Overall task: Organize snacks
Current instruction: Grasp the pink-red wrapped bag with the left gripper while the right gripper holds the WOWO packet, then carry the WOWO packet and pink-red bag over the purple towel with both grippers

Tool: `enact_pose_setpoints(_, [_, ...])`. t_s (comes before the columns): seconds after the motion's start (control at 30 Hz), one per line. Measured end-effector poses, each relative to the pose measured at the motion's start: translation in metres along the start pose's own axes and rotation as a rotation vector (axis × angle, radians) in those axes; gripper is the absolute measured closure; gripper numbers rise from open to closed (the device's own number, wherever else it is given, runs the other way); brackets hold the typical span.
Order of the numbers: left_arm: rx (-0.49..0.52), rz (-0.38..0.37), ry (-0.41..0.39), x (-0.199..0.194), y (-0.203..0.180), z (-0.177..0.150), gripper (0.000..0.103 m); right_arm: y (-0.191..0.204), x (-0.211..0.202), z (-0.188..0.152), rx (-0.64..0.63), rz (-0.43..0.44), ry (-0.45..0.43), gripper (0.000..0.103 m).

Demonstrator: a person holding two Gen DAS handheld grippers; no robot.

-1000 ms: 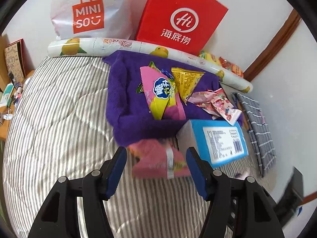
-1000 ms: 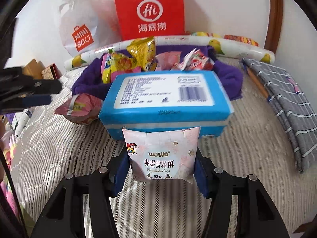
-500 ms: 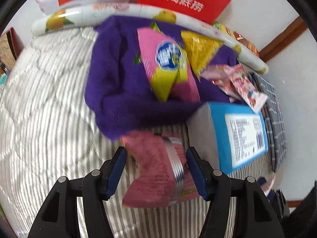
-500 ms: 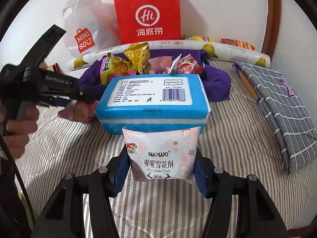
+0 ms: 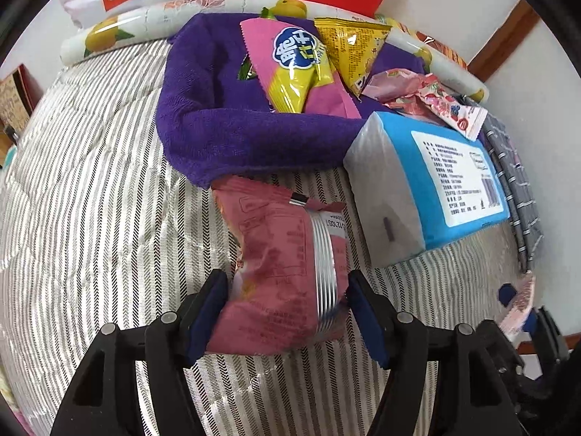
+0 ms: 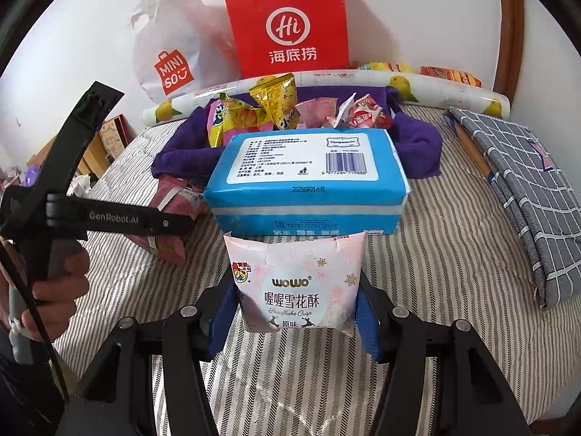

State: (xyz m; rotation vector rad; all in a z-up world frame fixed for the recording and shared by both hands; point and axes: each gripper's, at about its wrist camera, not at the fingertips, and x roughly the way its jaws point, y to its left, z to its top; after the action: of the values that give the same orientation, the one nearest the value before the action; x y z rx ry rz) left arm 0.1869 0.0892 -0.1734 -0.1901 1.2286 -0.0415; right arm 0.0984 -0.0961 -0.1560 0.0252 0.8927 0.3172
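A dark pink snack packet (image 5: 276, 247) lies on the striped bed just in front of a purple towel-lined basket (image 5: 225, 138). My left gripper (image 5: 287, 283) points down over it, its jaws opening, with the packet between the blue pads and no clear squeeze on it. The basket holds a pink-and-yellow bag (image 5: 297, 69), a yellow bag (image 5: 348, 47) and strawberry-print packets (image 5: 435, 101). My right gripper (image 6: 296, 301) is shut on a pale pink WOWO packet (image 6: 294, 276), held upright in front of a blue tissue pack (image 6: 308, 181).
A red paper bag (image 6: 290, 25) and a white Miniso bag (image 6: 170, 58) lean on the wall behind a rolled fruit-print mat (image 6: 399, 83). A folded grey checked cloth (image 6: 515, 181) lies at the right. A person's hand (image 6: 54, 283) holds the left gripper's handle.
The left gripper has come down toward the bed, so the dark pink packet now lies between its fingers. The right gripper has kept still with the WOWO packet.
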Motion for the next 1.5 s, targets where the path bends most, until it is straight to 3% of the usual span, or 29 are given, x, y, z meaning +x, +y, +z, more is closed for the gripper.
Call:
enact_pose_setpoints(0.13, [-0.021,0.009,-0.039,-0.001,-0.001,0.002,0.038,-0.005,-0.005,-0.002,0.004,-0.013,-0.006,0.045])
enact_pose_setpoints(0.3, [-0.011,0.014,-0.105,-0.012,-0.001,-0.001,0.049,-0.012,-0.014,-0.003,0.007,-0.037,-0.014,0.045])
enact_pose_setpoints(0.87, [0.003,-0.135,-0.206,-0.085,-0.02,-0.019,0.051,-0.025,-0.049,0.013,0.046,-0.084,-0.082,0.045])
enact_pose_setpoints(1.23, [0.08,-0.168,-0.259,-0.113,-0.049,0.003,0.051,-0.023,-0.074,0.048,0.043,-0.094,-0.165,0.045])
enact_pose_setpoints(1.5, [0.098,-0.18,-0.283,-0.12,-0.055,0.036,0.05,-0.024,-0.075,0.082,0.041,-0.102,-0.21,0.045])
